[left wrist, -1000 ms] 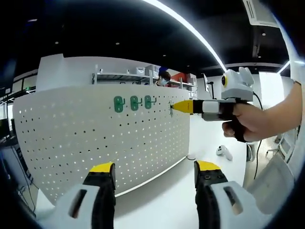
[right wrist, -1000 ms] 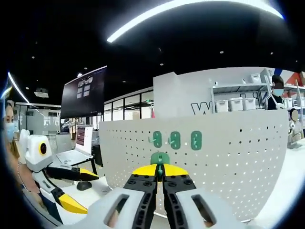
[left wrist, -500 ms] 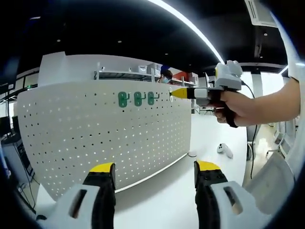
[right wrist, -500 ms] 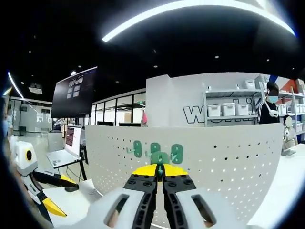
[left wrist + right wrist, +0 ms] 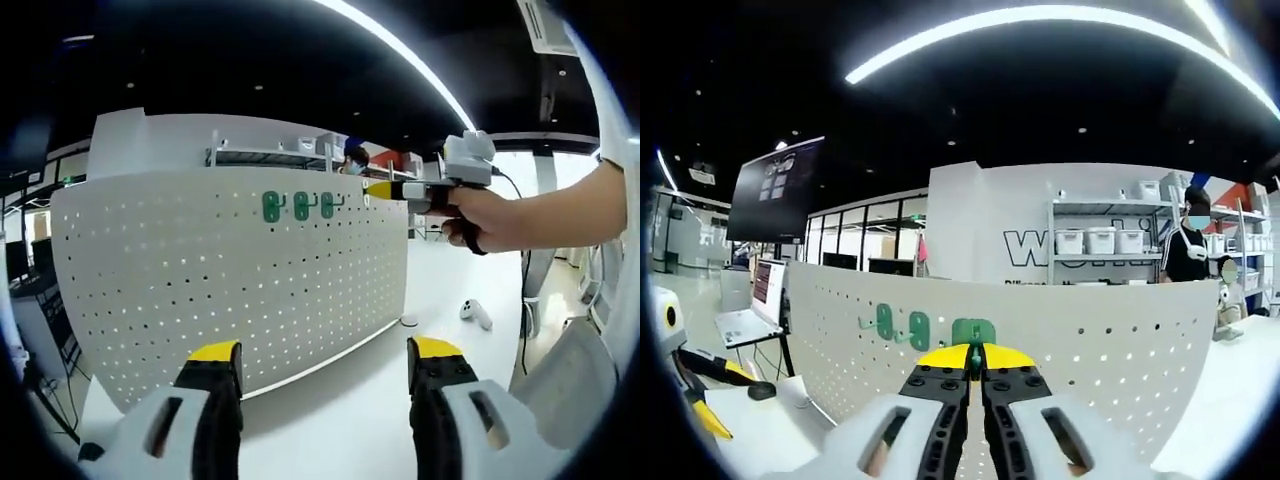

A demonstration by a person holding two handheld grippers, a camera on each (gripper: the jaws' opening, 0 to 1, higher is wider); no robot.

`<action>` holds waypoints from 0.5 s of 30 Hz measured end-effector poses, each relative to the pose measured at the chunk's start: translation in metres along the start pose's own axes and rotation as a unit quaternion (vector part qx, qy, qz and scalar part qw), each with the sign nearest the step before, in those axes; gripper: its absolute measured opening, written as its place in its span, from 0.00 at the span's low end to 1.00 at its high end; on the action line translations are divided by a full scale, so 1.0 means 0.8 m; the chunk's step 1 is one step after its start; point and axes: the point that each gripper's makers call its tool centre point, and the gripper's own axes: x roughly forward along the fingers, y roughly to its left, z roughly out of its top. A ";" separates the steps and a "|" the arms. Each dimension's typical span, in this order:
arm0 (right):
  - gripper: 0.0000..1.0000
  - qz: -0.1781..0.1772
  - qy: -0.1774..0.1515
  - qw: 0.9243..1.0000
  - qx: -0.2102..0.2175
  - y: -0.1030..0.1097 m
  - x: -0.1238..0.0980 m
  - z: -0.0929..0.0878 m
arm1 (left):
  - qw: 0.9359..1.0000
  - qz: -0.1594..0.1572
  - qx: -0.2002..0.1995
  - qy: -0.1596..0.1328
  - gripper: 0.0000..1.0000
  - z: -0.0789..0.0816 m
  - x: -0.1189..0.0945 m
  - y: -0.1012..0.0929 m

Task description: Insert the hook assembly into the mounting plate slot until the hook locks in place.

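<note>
A white pegboard (image 5: 230, 290) stands upright on the table, with three green hooks (image 5: 300, 206) mounted in a row near its top edge. My right gripper (image 5: 372, 189), held by a hand (image 5: 485, 215), has its yellow tips at the board's top edge just right of that row. In the right gripper view its jaws (image 5: 976, 356) are shut on a small green hook assembly (image 5: 974, 332), close to the pegboard (image 5: 1090, 350) and the mounted hooks (image 5: 902, 323). My left gripper (image 5: 325, 352) is open, low in front of the board, and appears as the left gripper (image 5: 710, 395) at the far left.
The white table (image 5: 350, 420) runs in front of the board, with a white controller (image 5: 470, 312) and a small round object (image 5: 405, 322) on it. Behind the board are shelves with bins (image 5: 1100, 240), a person (image 5: 1190, 245), a laptop (image 5: 745, 315) and a dark monitor (image 5: 775, 190).
The right gripper has risen with the hook from beside the mounted row to the board's top edge. The left gripper stays open; its view has shifted slightly.
</note>
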 end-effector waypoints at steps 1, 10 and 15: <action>0.01 -0.001 0.000 1.000 -0.001 -0.002 0.002 0.000 | 1.000 0.001 0.000 -0.001 0.69 0.000 -0.001 0.000; 0.01 -0.017 -0.006 1.000 -0.018 -0.017 0.012 0.001 | 1.000 0.007 -0.003 0.001 0.69 -0.002 -0.008 0.001; 0.01 -0.021 -0.009 0.999 -0.027 -0.022 0.018 0.000 | 1.000 0.010 -0.003 0.000 0.69 -0.002 -0.011 0.002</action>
